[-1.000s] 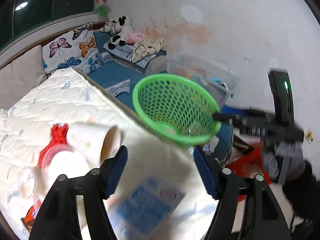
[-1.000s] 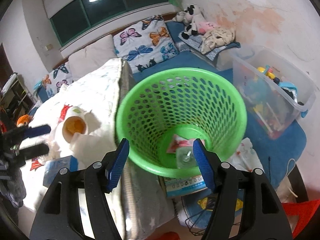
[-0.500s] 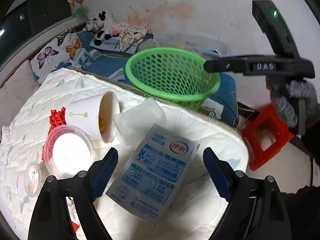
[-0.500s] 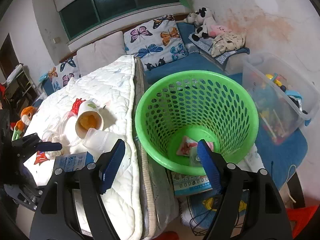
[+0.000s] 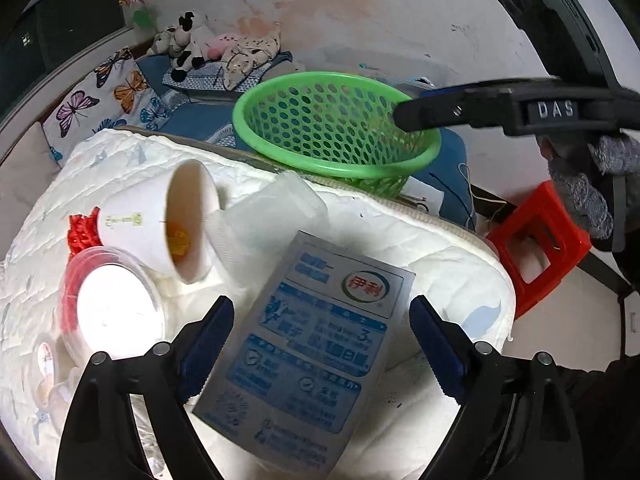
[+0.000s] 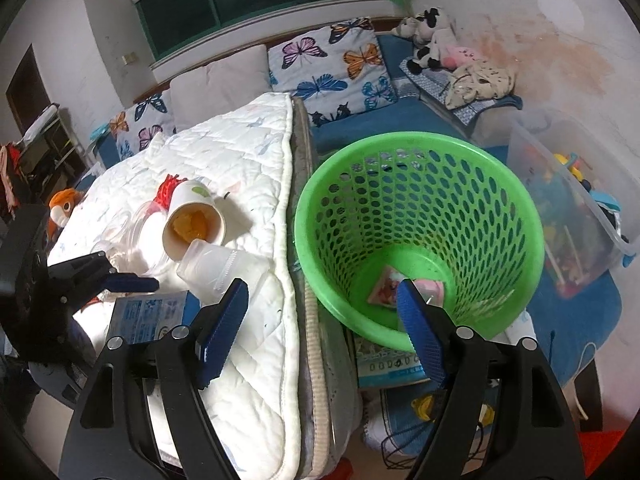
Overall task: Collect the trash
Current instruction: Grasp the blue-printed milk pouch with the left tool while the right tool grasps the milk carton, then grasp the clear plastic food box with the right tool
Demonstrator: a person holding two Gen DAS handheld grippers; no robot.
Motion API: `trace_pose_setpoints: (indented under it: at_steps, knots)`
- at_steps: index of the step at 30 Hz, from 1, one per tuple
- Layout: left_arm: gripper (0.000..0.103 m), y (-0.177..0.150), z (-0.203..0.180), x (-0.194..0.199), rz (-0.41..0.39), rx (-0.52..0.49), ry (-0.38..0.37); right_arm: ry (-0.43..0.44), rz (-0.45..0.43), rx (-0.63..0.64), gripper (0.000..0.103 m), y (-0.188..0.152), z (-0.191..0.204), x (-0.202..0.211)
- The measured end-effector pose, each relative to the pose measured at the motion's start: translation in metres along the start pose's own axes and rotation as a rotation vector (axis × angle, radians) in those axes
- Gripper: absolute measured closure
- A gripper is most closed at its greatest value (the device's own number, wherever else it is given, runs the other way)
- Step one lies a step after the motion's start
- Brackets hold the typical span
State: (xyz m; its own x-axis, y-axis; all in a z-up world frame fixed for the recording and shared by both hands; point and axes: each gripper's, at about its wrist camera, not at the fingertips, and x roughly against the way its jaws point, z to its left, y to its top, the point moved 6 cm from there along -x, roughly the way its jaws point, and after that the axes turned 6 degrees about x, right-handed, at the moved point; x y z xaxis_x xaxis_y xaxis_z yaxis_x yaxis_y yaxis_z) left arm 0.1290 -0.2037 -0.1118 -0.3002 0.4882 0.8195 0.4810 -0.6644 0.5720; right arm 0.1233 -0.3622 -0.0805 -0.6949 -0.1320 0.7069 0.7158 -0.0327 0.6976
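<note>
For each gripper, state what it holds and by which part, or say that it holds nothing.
Nothing is held. The left gripper stands open over the milk carton; the right gripper is open and empty.

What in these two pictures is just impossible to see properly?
- Left wrist view: the green perforated plastic basket hides its own contents behind its wall.
- Right wrist view: the right gripper covers part of the pink wrapper inside it.
- Both views: small print on the blue-and-grey milk carton is unreadable.
</note>
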Motion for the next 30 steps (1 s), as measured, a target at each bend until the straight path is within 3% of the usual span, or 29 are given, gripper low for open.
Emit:
trace_pose_setpoints:
  at_steps: [9, 18, 30]
  knots:
    - [0.033, 0.002, 0.004, 0.009, -0.050, 0.041, 0.018, 0.024, 0.027, 0.040, 0.027, 0.001, 0.007, -0.011]
    - [0.035, 0.003, 0.021, 0.051, -0.136, 0.153, 0.061, 0.072, 0.046, 0.118, 0.027, 0.004, 0.024, -0.023]
    - [0.035, -0.007, 0.068, 0.096, -0.216, 0.342, 0.135, 0.154, 0.075, 0.376, 0.027, 0.011, 0.078, -0.057]
